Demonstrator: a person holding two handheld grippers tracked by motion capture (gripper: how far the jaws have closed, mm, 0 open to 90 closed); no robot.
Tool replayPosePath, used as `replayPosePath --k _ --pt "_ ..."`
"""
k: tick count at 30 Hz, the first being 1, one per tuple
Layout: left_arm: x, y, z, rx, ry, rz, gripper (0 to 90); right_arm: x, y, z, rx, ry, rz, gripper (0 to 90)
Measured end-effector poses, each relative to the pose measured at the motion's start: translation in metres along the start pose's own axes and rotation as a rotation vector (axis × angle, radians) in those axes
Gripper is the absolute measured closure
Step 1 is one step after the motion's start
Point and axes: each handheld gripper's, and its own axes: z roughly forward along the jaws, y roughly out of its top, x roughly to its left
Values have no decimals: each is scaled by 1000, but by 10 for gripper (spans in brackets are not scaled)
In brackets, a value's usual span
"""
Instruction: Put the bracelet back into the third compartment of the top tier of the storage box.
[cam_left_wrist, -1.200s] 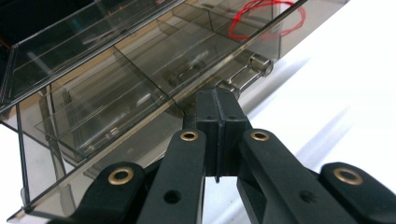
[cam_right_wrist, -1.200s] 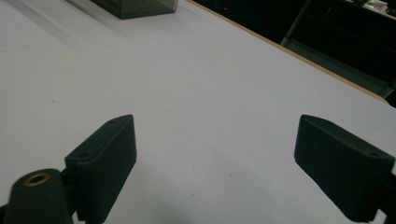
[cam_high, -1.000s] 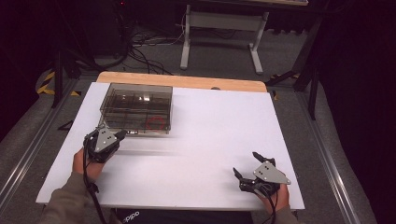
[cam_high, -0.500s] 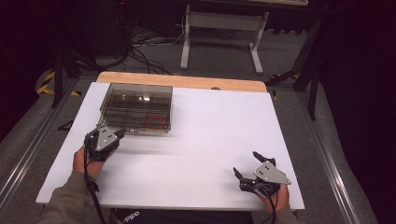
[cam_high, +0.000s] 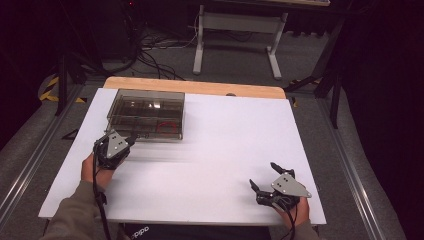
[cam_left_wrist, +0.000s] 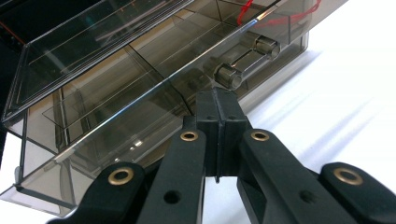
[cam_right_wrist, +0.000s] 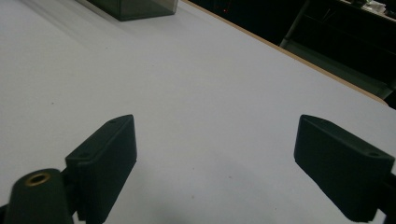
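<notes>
Smoky compartment box (cam_left_wrist: 116, 93) cut off at frame edges, left gripper (cam_left_wrist: 218, 109) jaws clenched empty, right gripper (cam_right_wrist: 215, 154) released.

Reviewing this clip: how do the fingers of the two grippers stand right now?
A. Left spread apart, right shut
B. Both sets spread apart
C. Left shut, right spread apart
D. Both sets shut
C. The left gripper has its fingers pressed together with no gap, right at the near wall of the clear compartment box, while the right gripper shows a wide gap over the bare white table.
</notes>
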Motion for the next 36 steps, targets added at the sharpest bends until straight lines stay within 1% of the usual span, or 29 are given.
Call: replayPosePath --k 1,2,3,5,9,18,24,36 --pt "0 0 1 0 5 -2 895 0 0 0 -1 -2 -1 139" --pt "0 0 1 1 4 6 895 0 0 0 -1 -1 -2 140" --pt "0 0 2 2 2 -1 895 0 0 0 -3 0 -2 139" --pt "0 1 3 4 6 -2 895 0 0 0 -2 -1 -1 139" --pt "0 2 5 4 9 0 895 0 0 0 -2 -7 7 128" --pt "2 3 8 4 14 1 895 1 0 0 0 -6 3 128" --pt "3 3 11 3 18 -10 895 0 0 0 0 -6 4 129" --pt "5 4 13 3 19 -17 895 1 0 1 2 -4 2 129"
